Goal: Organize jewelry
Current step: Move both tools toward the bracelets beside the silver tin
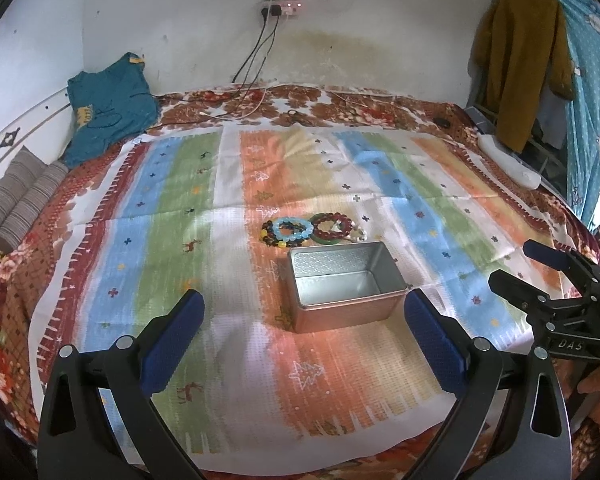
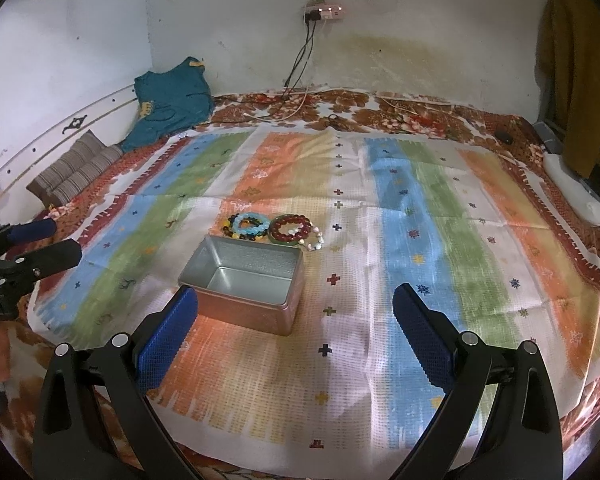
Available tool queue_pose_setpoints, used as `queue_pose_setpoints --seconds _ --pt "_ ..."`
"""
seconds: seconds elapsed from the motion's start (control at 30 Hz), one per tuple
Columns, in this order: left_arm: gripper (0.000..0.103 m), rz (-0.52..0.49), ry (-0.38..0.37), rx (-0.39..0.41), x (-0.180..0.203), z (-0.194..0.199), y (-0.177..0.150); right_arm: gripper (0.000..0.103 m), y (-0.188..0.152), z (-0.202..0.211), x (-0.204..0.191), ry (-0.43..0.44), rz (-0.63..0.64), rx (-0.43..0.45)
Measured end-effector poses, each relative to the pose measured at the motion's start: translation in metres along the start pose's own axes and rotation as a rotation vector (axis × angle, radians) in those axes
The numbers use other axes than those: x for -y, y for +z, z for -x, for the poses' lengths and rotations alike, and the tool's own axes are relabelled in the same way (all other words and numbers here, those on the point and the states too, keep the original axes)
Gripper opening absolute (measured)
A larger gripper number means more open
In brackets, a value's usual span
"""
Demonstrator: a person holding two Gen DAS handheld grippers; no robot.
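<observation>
The green bangle (image 1: 327, 240) is largely covered by the dark red bead bracelet (image 1: 332, 224), and its near edge is hidden behind the metal tin (image 1: 346, 312). The right gripper (image 1: 512, 268) is cut off by the frame's edge in the left wrist view. The small dark object (image 2: 503, 135) by the bed's far corner cannot be identified.

Little can be read here. In the left wrist view, the letters "DAS" stand in pale print on the dark body of the right gripper (image 1: 540, 266), just behind its jaws. In the right wrist view, the cut-off letters "obot.AI" stand in white on the black body of the left gripper (image 2: 52, 240), at the frame's left edge; the start of the word is out of view. Nothing else carries legible text.
</observation>
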State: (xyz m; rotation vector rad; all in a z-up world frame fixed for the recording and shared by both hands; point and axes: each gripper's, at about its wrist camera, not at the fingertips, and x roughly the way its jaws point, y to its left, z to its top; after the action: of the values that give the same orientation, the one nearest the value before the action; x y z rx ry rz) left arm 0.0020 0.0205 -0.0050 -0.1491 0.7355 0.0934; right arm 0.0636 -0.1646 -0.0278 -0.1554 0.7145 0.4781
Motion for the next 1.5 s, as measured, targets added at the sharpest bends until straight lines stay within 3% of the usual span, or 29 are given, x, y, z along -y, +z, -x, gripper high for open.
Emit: queue_pose_setpoints --seconds 0.7,1.1,1.5 --pt "0.097 0.014 -0.024 -0.002 -0.005 -0.001 0.004 0.099 -0.004 -0.002 0.002 -0.003 0.003 -0.011" --pt "0.097 0.04 0.036 -0.032 -0.009 -0.01 0.006 0.099 -0.004 -0.006 0.001 -0.003 0.001 -0.017" --pt "0.097 0.043 0.03 -0.077 -0.012 -0.028 0.017 0.099 -0.004 -0.01 0.003 -0.023 0.015 -0.042"
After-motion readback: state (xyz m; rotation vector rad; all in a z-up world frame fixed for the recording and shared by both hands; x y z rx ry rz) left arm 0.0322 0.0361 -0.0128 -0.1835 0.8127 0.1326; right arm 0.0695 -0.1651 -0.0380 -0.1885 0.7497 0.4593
